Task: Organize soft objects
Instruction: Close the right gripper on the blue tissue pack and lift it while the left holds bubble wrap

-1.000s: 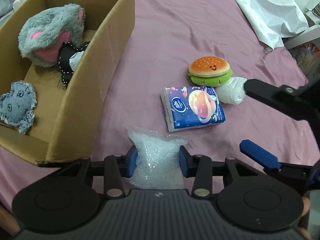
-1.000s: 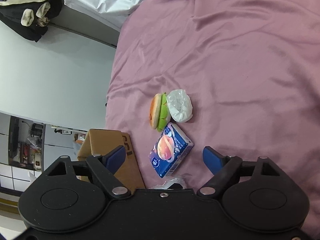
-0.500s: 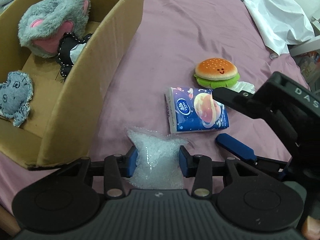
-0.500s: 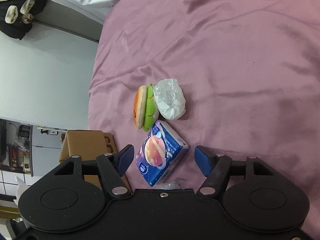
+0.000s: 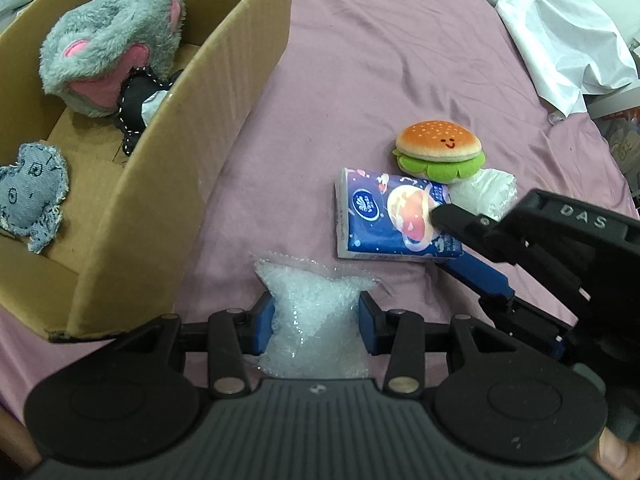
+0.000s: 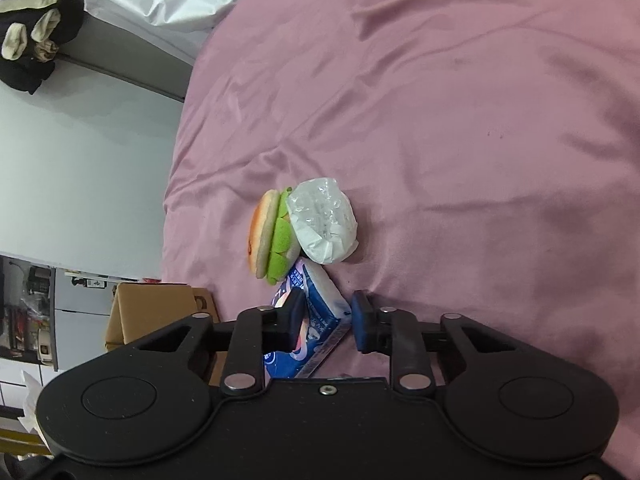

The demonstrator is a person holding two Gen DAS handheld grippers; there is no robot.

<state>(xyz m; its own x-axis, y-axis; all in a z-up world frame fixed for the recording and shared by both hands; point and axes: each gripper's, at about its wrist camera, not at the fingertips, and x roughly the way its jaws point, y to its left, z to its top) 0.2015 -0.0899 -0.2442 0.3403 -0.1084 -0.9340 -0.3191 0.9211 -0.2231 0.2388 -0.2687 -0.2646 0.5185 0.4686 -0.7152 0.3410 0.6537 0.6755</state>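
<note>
My left gripper [image 5: 316, 316] is shut on a clear bag of white pellets [image 5: 316, 312], held just above the pink bedsheet beside the cardboard box [image 5: 168, 184]. My right gripper [image 6: 326, 322] has closed around the blue tissue pack [image 6: 316, 320]; in the left wrist view its fingers straddle the pack [image 5: 384, 216]. A plush hamburger [image 5: 438, 150] and a white plastic pouch [image 5: 486, 194] lie just behind the pack. In the box lie a grey plush mouse [image 5: 108, 48] and a denim plush [image 5: 30, 196].
White cloth [image 5: 560, 32] lies crumpled at the far right of the bed. In the right wrist view the bed's edge drops to a pale floor [image 6: 80, 160], with dark clothes [image 6: 32, 32] beyond.
My right gripper moved in over the tissue pack and its fingers closed from wide open onto it. My left gripper still holds the pellet bag and drifted slightly towards the box.
</note>
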